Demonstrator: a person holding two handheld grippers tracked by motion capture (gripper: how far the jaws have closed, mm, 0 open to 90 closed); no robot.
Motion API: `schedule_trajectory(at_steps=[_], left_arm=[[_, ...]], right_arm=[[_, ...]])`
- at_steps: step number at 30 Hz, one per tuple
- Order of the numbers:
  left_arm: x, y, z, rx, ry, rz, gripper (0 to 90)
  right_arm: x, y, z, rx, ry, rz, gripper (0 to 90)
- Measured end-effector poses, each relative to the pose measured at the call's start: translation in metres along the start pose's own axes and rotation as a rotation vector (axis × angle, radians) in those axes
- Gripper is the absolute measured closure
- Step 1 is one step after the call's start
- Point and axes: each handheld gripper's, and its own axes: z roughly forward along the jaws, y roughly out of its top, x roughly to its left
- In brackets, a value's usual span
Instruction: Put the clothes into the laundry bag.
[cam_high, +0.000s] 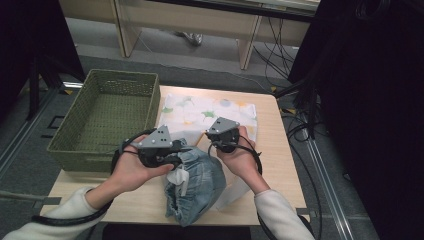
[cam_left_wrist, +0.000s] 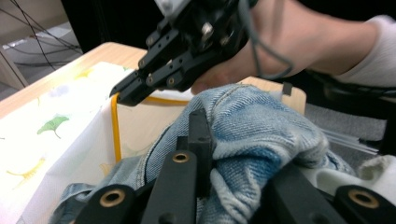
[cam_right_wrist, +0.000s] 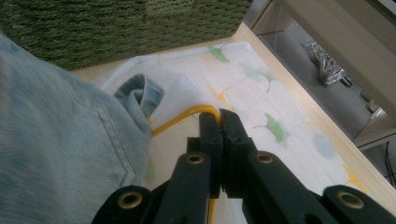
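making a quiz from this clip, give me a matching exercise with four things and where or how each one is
Things:
1. green woven basket
2. bundled blue denim garment
3. white leaf-print bag with yellow trim
4. right gripper

States:
a. shut on the yellow trim
b. lies flat on the table's far side
c. pinched by the left gripper
d. stands empty at the table's left edge

Pairs: 1-d, 2-c, 3-b, 4-a

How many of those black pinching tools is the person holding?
2. The left tool is clamped on the blue denim garment near the table's front. The right tool pinches the yellow-trimmed edge of the leaf-print bag, just behind the denim.
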Motion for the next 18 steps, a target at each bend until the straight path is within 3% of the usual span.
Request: schedule_trajectory(at_steps=[4, 11, 18], left_arm=[[0.002, -0.004, 0.015, 0.03, 0.015, -0.001, 81.3], [0.005, -0.013, 0.039, 0.1, 0.073, 0.032, 80.8], [0.011, -0.018, 0.061, 0.133, 0.123, 0.048, 80.4]], right_arm=[[0.0, 0.0, -0.001, -0.002, 0.002, -0.001, 90.0], [0.001, 0.001, -0.001, -0.006, 0.007, 0.001, 90.0], [0.003, 0.001, -0.001, -0.005, 0.013, -0.003, 90.0]])
